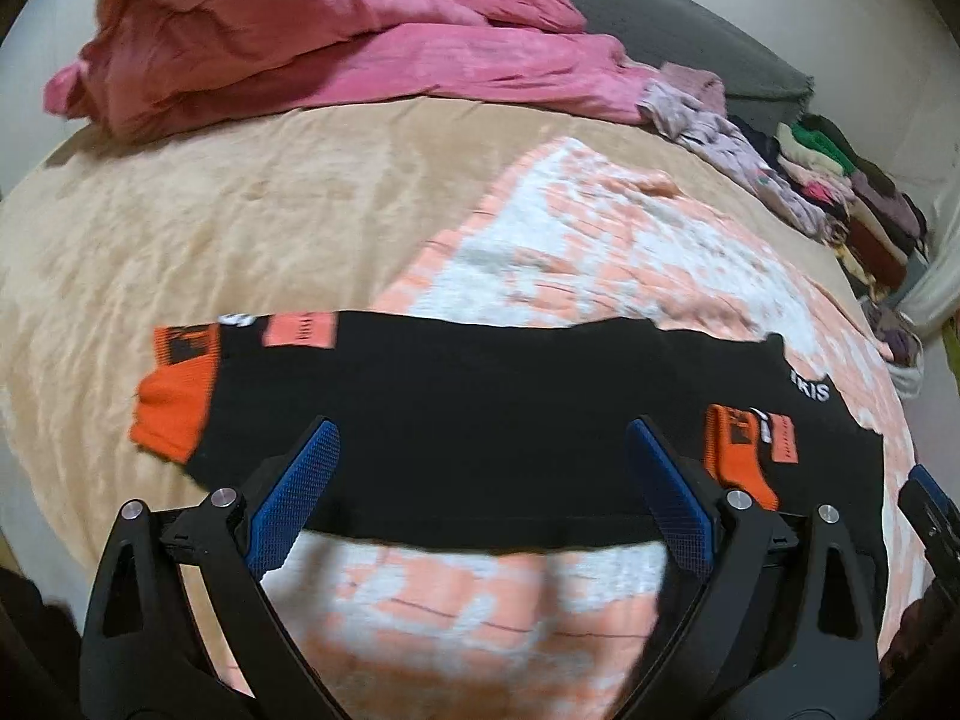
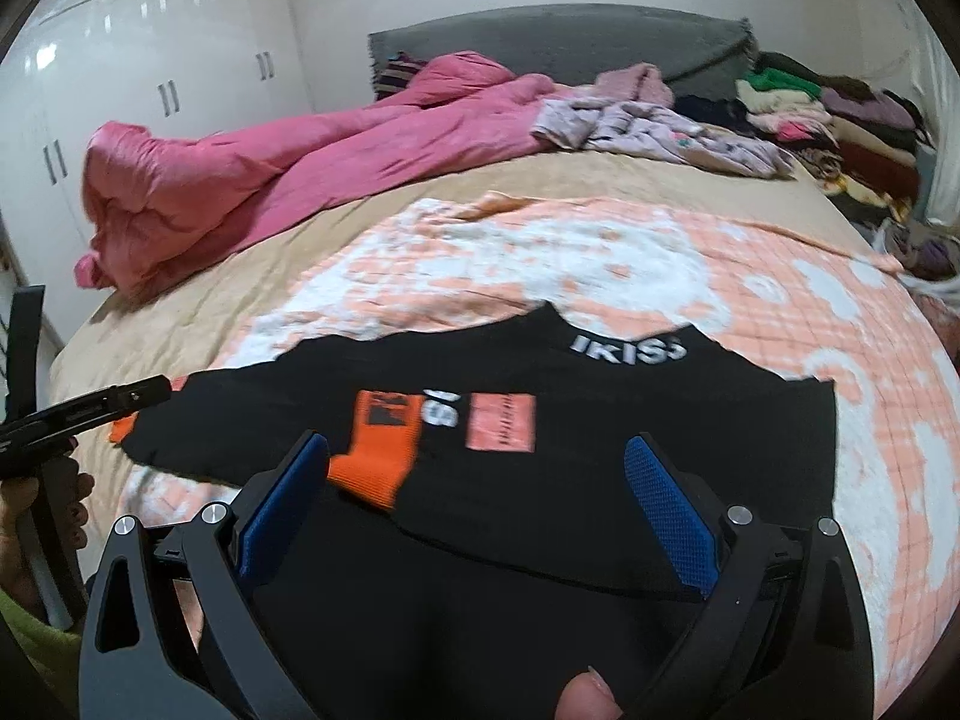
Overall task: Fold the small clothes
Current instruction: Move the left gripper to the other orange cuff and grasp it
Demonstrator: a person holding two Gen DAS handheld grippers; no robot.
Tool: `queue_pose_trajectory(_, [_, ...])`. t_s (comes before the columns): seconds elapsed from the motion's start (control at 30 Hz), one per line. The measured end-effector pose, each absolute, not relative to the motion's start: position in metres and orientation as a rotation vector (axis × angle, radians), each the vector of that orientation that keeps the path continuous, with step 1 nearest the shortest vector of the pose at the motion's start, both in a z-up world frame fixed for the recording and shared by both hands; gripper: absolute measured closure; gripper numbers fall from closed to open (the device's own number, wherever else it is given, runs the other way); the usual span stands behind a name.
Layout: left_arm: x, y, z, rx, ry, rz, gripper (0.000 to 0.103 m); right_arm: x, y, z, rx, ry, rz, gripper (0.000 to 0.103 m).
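A small black top (image 1: 480, 414) with orange cuffs (image 1: 174, 414) and white lettering lies flat on a peach-and-white blanket (image 1: 600, 240) on the bed. One sleeve stretches left, the other is folded over the body, its orange cuff (image 2: 375, 462) on top. My left gripper (image 1: 483, 450) is open just above the garment's near edge, holding nothing. My right gripper (image 2: 477, 462) is open above the top (image 2: 600, 480), empty, with the folded cuff just beyond its left fingertip. The left gripper also shows at the left edge of the right wrist view (image 2: 90, 408).
A beige bedsheet (image 1: 180, 228) covers the bed. A crumpled pink duvet (image 1: 288, 42) lies at the far side. Lilac clothes (image 2: 648, 126) and a stack of folded clothes (image 2: 840, 114) sit at the far right by the grey headboard (image 2: 540, 42). White wardrobes (image 2: 150, 60) stand at left.
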State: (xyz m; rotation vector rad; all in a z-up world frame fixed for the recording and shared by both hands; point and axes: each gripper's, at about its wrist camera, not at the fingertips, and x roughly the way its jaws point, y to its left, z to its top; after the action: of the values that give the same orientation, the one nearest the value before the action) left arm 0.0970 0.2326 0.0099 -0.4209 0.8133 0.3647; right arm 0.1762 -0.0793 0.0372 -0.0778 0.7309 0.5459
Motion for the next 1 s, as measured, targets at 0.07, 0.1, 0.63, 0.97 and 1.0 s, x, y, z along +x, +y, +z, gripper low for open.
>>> queue_pose_trajectory(0.07, [0.091, 0.241, 0.009, -0.432, 0.811, 0.386, 0.011, 0.175, -0.067, 0.039, -0.092, 0.726, 0.569, 0.005])
queue_pose_trajectory(0.1, [0.088, 0.246, 0.009, -0.438, 0.811, 0.396, 0.011, 0.174, -0.063, 0.040, -0.096, 0.725, 0.576, 0.005])
queue_pose_trajectory(0.63, [0.047, 0.294, -0.005, -0.530, 0.817, 0.451, 0.011, 0.161, 0.015, 0.045, -0.188, 0.709, 0.718, 0.005])
queue_pose_trajectory(0.97, [0.017, 0.324, -0.030, -0.730, 0.827, 0.373, 0.028, 0.151, 0.050, 0.038, -0.247, 0.712, 0.775, 0.005])
queue_pose_trajectory(1.0, [0.016, 0.325, -0.033, -0.751, 0.830, 0.364, 0.032, 0.150, 0.053, 0.036, -0.250, 0.715, 0.780, 0.005])
